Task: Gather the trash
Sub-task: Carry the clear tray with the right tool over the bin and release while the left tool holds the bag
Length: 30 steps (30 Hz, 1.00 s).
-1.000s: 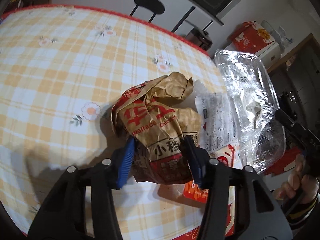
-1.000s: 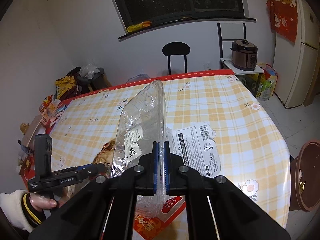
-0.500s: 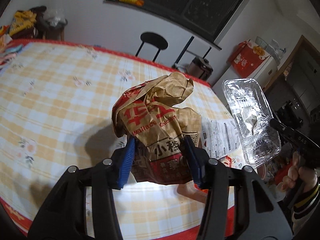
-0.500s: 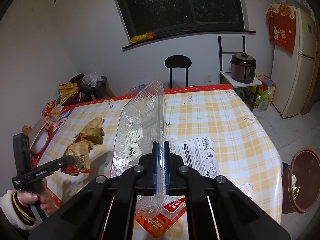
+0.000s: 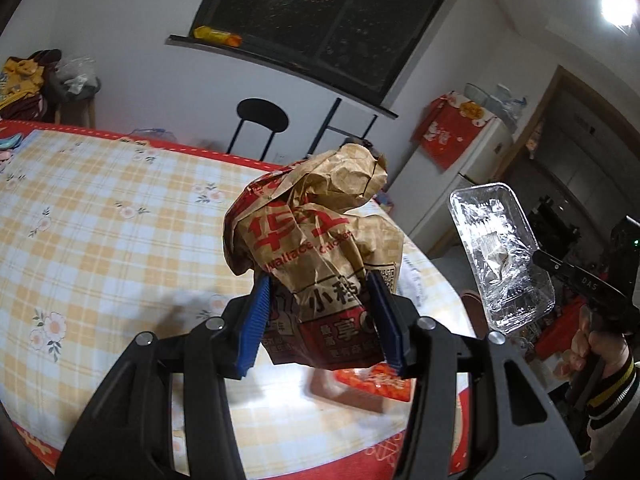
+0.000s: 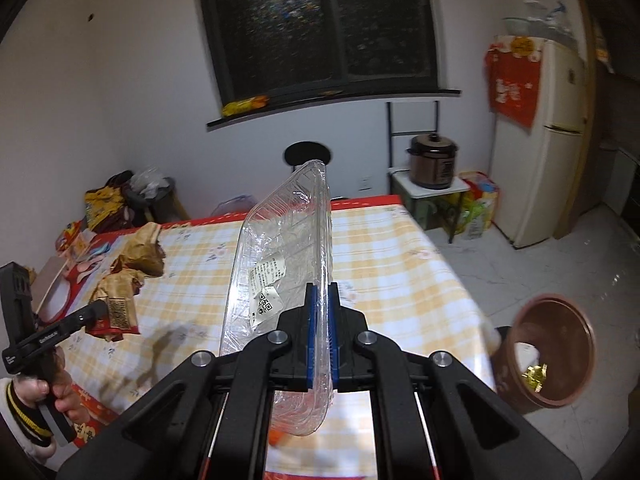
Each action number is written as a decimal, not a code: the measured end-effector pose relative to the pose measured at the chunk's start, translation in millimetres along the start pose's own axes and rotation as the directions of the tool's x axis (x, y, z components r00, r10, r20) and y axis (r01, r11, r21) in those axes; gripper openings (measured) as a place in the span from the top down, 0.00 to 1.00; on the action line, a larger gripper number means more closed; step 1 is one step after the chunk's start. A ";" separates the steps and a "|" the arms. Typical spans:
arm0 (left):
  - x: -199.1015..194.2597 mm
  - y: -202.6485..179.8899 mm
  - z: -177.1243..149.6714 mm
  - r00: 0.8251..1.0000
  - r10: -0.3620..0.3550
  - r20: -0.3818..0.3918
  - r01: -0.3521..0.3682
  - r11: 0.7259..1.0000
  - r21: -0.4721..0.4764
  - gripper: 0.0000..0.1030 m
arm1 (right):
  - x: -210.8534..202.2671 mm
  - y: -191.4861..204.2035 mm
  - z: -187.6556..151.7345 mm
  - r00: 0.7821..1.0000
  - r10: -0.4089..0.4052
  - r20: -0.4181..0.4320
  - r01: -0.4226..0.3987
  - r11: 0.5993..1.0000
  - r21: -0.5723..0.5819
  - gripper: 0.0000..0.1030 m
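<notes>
while both hands carry a load clear above the table, the left gripper [image 5: 318, 316] has its blue pads pressed into the sides of a crumpled brown paper bag [image 5: 316, 256], jaws set about a bag's width apart, gripping low so the bulk stands up over the fingers. the bag hangs free above the checked tablecloth [image 5: 100, 240], not touching it.

right gripper [image 6: 321, 334] is pinched nearly flat on the rim of a clear plastic tray [image 6: 280, 264]; only the thin wall is between the pads, so the tray stands on edge, tilted away from the camera. probably the only grip such a wide, flimsy shell allows.

left on the table: a red-and-orange wrapper [image 5: 372, 380] under the bag, and a white printed sheet, mostly hidden behind it.

a brown bin [image 6: 548, 352] sits on the floor just beyond the table's right corner, open, with some scrap already inside. judged from this, both pieces are lifted for carrying over to that bin; the drop is not yet made. the tray may flex or slip at the rim.
</notes>
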State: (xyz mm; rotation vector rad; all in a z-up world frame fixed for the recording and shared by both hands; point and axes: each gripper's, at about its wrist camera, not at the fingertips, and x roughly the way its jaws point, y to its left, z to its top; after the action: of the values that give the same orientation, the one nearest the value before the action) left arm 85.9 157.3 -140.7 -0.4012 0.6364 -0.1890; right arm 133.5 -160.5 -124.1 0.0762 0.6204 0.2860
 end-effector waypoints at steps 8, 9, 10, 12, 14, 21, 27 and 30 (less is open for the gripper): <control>2.5 -40.8 1.9 1.000 -0.004 0.016 0.003 0.999 0.043 0.51 | -24.8 -68.5 -2.4 0.997 -0.053 0.049 0.050 0.996 0.075 0.93; 4.0 -48.2 2.2 1.000 0.001 0.024 -0.002 0.999 0.042 0.51 | -27.0 -73.6 -3.0 0.997 -0.055 0.051 0.051 0.996 0.078 0.93; 5.7 -55.4 2.2 1.000 0.005 0.030 -0.007 0.999 0.039 0.51 | -29.8 -85.9 -2.9 0.997 -0.058 0.052 0.053 0.995 0.083 0.93; 12.0 -68.5 2.4 0.999 0.008 0.034 -0.009 0.999 0.037 0.51 | -35.0 -105.6 -4.7 0.996 -0.063 0.056 0.057 0.994 0.092 0.93; 18.2 -85.6 1.9 0.999 0.008 0.040 -0.010 0.999 0.044 0.51 | -41.6 -128.0 -5.7 0.995 -0.071 0.063 0.065 0.993 0.099 0.93; 51.0 -158.3 -5.8 1.000 -0.009 0.019 0.008 0.998 0.063 0.51 | -60.2 -229.8 -24.5 0.992 -0.121 0.046 0.110 0.976 0.187 0.93; 75.4 -207.2 -12.7 1.000 -0.015 0.004 0.014 0.997 0.071 0.50 | -54.4 -306.4 -51.4 0.986 -0.166 -0.017 0.165 0.951 0.262 0.93; 85.8 -226.9 -17.6 1.000 0.001 0.001 -0.001 0.997 0.074 0.50 | -41.5 -337.2 -64.9 0.981 -0.183 -0.063 0.194 0.938 0.289 0.93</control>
State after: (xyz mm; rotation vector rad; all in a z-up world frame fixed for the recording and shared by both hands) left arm 131.8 -78.8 -104.7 -0.3299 0.6273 -0.2111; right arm 144.7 -496.4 -206.0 0.2967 0.6967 0.0069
